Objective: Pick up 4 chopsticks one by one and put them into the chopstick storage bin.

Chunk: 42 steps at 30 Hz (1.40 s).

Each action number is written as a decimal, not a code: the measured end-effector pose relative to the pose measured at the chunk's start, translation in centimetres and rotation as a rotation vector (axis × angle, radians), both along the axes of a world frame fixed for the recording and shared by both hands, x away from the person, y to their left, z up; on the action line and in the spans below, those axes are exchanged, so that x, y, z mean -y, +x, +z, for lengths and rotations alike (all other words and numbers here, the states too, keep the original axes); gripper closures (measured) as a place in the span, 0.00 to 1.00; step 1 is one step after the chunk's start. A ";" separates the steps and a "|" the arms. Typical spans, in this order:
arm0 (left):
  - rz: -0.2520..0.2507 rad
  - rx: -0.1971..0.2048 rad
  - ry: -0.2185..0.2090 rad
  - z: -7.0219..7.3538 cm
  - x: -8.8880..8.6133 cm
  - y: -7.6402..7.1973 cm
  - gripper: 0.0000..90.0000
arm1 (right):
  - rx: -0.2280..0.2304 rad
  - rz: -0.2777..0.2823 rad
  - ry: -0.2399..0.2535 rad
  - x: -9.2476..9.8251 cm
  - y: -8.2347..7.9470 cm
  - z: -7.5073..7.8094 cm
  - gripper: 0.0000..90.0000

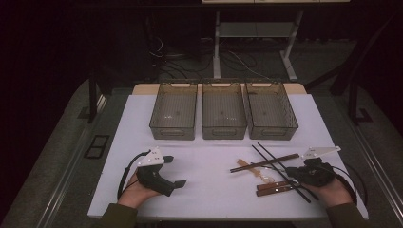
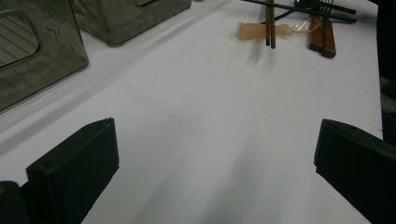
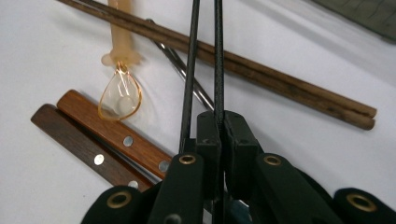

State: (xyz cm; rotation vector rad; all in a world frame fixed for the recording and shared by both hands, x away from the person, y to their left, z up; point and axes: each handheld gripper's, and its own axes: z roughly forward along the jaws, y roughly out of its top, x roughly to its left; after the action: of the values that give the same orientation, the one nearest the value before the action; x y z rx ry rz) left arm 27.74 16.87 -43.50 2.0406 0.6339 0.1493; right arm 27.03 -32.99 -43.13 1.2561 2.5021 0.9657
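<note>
Black chopsticks (image 3: 215, 56): a thin pair pinched between the jaws of the right gripper (image 1: 295, 174), slanting up over the brown wooden chopsticks (image 1: 264, 163) on the white table (image 1: 214, 161).
Left gripper (image 2: 215, 154): jaws spread wide, nothing between them, resting above bare tabletop.
Wood-handled cutlery (image 3: 105, 140): two riveted handles lying side by side, just left of the held pair.
Bins (image 1: 224, 112): three, well beyond.

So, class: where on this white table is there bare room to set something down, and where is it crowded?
Bare: the middle of the table, between the left tool and the wooden chopsticks, in front of the three bins. Crowded: around the right tool, shut on the black chopsticks, beside the wood-handled cutlery.
</note>
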 end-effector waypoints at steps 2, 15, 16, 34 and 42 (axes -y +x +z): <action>0.002 -0.010 -0.009 -0.1 0.2 -0.1 0.00 | 0.005 0.000 0.004 0.1 0.0 0.2 0.95; 0.028 -0.031 -0.032 -0.1 0.0 -0.1 0.00 | 0.033 0.007 0.085 0.0 0.5 1.6 0.95; 0.027 -0.025 -0.027 -0.1 -0.1 -0.1 0.00 | 0.037 0.012 0.091 -0.1 0.6 1.7 0.95; 0.024 -0.022 -0.026 -0.2 0.1 -0.4 0.00 | 0.088 0.071 0.172 -3.2 2.3 3.5 0.95; 0.017 -0.015 -0.018 -0.1 0.0 -0.4 0.00 | 0.114 0.068 0.197 -4.0 3.3 4.1 0.95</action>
State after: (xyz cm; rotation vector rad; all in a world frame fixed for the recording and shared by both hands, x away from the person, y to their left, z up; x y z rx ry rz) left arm 27.35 16.82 -43.61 2.0210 0.6601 0.1382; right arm 30.35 -29.03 -39.07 1.1380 2.4245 1.2896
